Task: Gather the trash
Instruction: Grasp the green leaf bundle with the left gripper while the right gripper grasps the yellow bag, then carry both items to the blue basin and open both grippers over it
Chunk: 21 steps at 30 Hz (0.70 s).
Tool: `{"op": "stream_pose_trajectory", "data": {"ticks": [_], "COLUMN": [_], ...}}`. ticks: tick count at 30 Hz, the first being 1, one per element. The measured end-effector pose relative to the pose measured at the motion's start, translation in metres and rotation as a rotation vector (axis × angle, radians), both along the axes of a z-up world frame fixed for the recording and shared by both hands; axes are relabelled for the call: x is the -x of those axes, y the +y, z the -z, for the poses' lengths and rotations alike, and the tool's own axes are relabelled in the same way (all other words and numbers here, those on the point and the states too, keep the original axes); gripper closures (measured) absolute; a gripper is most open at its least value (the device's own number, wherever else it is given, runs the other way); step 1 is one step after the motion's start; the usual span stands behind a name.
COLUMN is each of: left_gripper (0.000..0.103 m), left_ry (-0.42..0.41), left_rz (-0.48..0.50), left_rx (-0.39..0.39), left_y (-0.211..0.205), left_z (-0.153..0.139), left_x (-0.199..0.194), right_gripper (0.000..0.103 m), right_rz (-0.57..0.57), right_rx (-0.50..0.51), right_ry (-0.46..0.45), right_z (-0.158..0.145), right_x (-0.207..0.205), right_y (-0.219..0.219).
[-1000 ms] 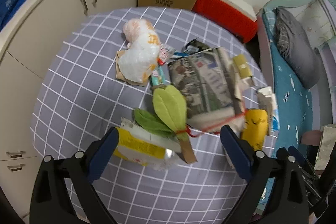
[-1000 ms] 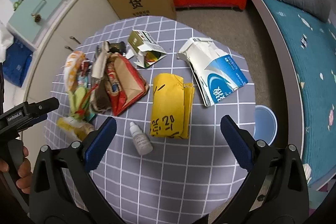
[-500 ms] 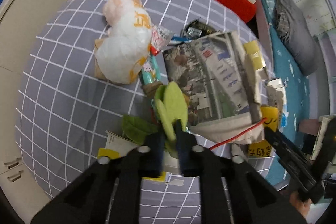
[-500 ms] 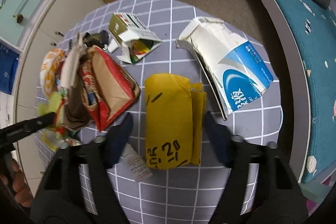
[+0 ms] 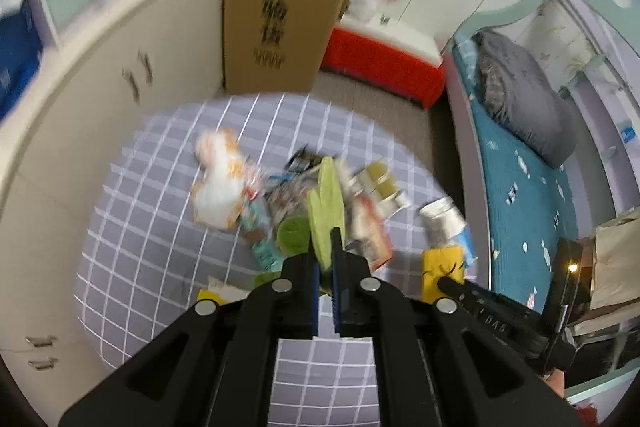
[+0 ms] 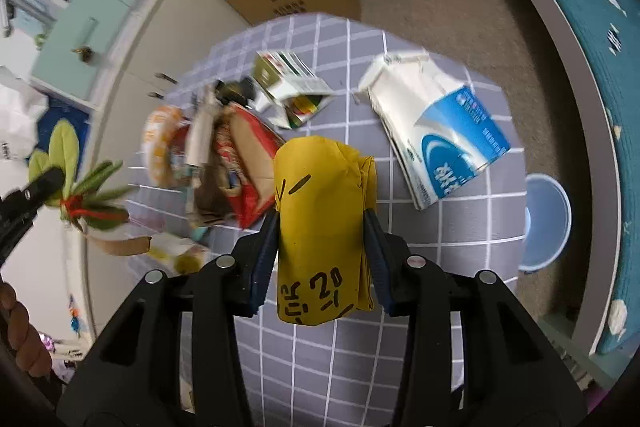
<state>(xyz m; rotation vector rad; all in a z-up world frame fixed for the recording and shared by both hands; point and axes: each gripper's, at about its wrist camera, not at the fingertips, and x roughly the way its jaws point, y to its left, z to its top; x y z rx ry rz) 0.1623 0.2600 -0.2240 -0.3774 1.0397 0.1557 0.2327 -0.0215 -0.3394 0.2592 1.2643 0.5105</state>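
Right wrist view: yellow bag between my closing pads, leaf bundle lifted in my left.

My right gripper (image 6: 320, 239) is closing across the folded yellow paper bag (image 6: 322, 211) at mid-bench (image 6: 460, 227); it looks light and crushable, so I'd squeeze its thick folded middle. My left gripper (image 5: 326, 267) is clamped on the soft green leaf bundle (image 5: 326, 203), raised off the bench's left edge.

On the checked table (image 6: 400, 347) there were two cartons — one blue-and-white (image 6: 444, 131), one olive (image 6: 288, 83) — plus one yellow packet (image 6: 320, 207) and one green leaf bundle (image 5: 326, 211).
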Motion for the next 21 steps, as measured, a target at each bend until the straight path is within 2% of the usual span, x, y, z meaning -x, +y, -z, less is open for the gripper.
{"op": "stream_pose_trajectory", "data": {"ticks": [4, 8, 12, 17, 21], "left_gripper": [0.098, 0.098, 0.098, 0.098, 0.098], "left_ry": [-0.084, -0.114, -0.080, -0.011, 0.043], "left_rz": [0.034, 0.107, 0.205, 0.361, 0.441], "left_rx": [0.011, 0.038, 0.070, 0.071, 0.075], "left_y": [-0.040, -0.103, -0.166, -0.253, -0.306], "left_z": [-0.038, -0.051, -0.039, -0.002, 0.024], "left_x": [0.001, -0.013, -0.035, -0.067, -0.082], "right_gripper": [0.062, 0.061, 0.060, 0.059, 0.057], "right_rz": [-0.007, 0.029, 0.109, 0.235, 0.298], "right_rx": [-0.064, -0.077, -0.039, 0.013, 0.037], "right_ry": [-0.061, -0.113, -0.145, -0.140, -0.124], "right_z": [-0.033, -0.056, -0.064, -0.058, -0.047], "right_x": [0.006, 0.005, 0.004, 0.005, 0.004], "right_y": [-0.033, -0.083, -0.145, -0.227, -0.272]}}
